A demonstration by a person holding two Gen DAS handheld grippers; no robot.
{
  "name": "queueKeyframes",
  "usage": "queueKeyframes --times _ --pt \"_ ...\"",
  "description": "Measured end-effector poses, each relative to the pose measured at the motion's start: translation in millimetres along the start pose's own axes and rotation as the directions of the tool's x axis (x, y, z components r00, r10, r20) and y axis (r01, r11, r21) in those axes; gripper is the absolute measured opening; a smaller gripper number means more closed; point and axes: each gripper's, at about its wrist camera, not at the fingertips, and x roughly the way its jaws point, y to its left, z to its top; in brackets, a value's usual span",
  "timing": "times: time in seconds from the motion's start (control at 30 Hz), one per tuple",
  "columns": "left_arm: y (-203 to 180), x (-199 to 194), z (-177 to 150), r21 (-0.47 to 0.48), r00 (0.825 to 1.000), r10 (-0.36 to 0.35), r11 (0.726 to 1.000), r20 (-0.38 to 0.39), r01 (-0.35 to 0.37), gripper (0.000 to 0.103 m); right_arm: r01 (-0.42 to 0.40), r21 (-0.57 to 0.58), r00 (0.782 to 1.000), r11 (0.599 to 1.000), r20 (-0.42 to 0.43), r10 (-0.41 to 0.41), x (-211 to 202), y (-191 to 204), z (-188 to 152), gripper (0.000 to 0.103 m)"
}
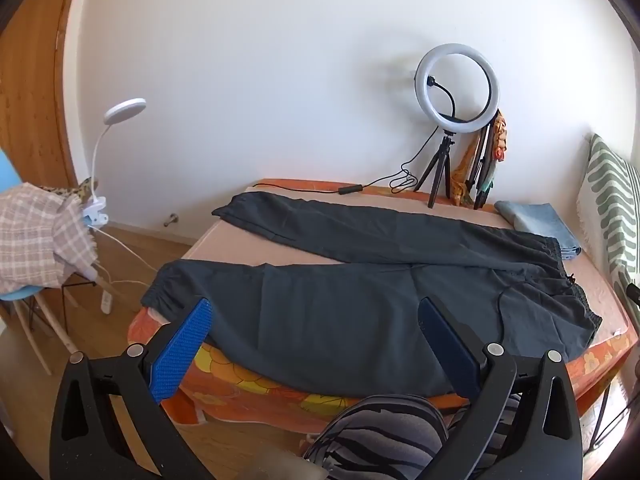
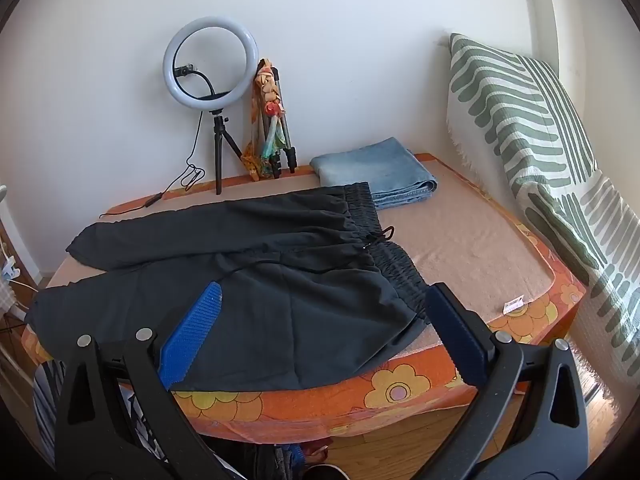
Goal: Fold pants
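Plainly laid out flat for a clean first fold: black pants (image 1: pixel 360 280) across the worktop (image 2: pixel 460 240), waistband (image 2: pixel 396 268) toward the right edge, legs parted in a shallow V and running off to the left, near leg hanging slightly over the front edge. Left tongs (image 1: pixel 316 308) spread wide, pinching nothing, poised over the near leg toward its cuffed end. Right tongs (image 2: pixel 326 288) spread just as wide, likewise empty, poised over the hip beside the waistband. Probably stationed one toward each end of the near leg so as to lift it evenly and carry it over onto the far leg. Both tilted downward and seemingly short of the cloth, though hard to tell whether any pad brushes it. Folded blue jeans (image 2: pixel 380 176) parked at the far right corner, right against the waistband, likely to keep clear of the fold. Ring light (image 1: pixel 458 88) on its tripod set back by the wall. Drawstring (image 2: pixel 380 238) loose at the waist, apt to snag. Hidden: the underside of the pants and whatever lies beneath the flowered orange cover. Cut off at the bottom: only a striped garment (image 1: pixel 380 432) of the person, no hands in view.
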Motion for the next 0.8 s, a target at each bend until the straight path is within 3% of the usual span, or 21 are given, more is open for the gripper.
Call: queueKeyframes --times 0.2,0.8 --pt "16.3 -2.1 4.7 -0.017 1.000 -0.016 1.000 0.002 0.016 0.102 -0.006 0.002 1.000 1.000 0.013 0.006 -1.1 0.0 -0.4 0.103" --pt "-4.5 -8.0 6.7 0.005 0.999 0.019 1.000 0.038 -0.020 0.102 -0.005 -0.004 1.000 1.000 0.012 0.005 -0.9 1.2 -2.0 0.103"
